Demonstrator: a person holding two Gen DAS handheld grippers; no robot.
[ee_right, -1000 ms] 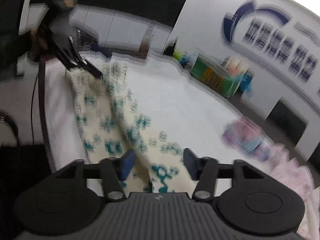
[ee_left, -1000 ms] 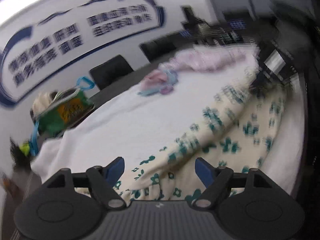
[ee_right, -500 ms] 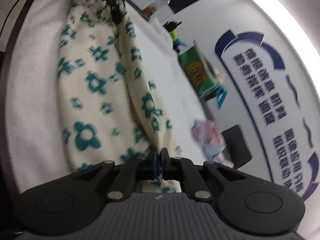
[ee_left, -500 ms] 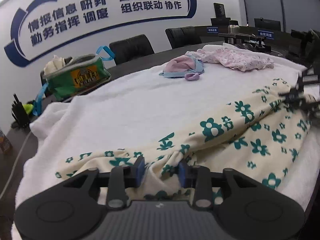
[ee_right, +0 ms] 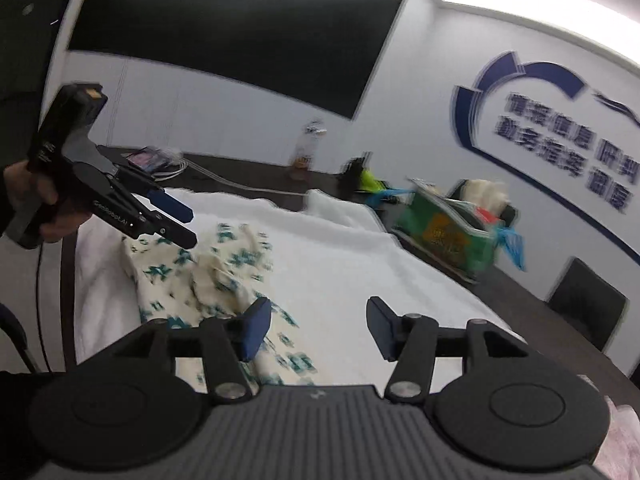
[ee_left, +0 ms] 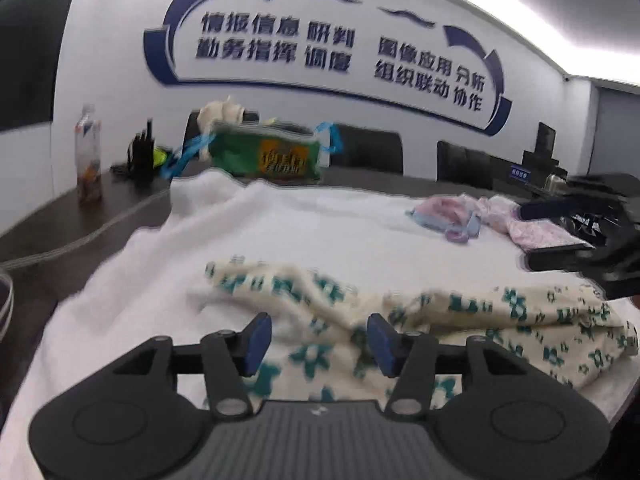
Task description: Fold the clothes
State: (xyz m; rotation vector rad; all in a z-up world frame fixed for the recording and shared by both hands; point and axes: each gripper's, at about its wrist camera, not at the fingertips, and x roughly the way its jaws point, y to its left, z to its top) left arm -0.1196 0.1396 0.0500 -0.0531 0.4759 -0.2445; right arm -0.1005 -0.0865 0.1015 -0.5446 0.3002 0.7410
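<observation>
The cream garment with teal flowers [ee_left: 460,316] lies bunched on the white towel [ee_left: 320,232] that covers the table. My left gripper [ee_left: 320,340] hangs just above the garment's near part. Its jaws are opening and the pads press on nothing. In the right wrist view the same garment [ee_right: 208,264] lies crumpled ahead and to the left. My right gripper [ee_right: 318,328] hovers over its near end, jaws opening, with no cloth pinched. A hand [ee_right: 32,196] holds the left gripper [ee_right: 190,226] above the garment's far end. The right gripper [ee_left: 526,236] shows at the right edge.
A green bag [ee_left: 272,156] with blue handles stands beyond the towel, with a bottle [ee_left: 88,156] and a black radio [ee_left: 140,156] to its left. Pink clothes [ee_left: 448,212] lie at the towel's far right. Black chairs [ee_left: 372,152] line the wall.
Both grippers held the floral garment stretched half a second ago. Both have let go, opened and pulled back, and the garment now lies bunched on the towel.
</observation>
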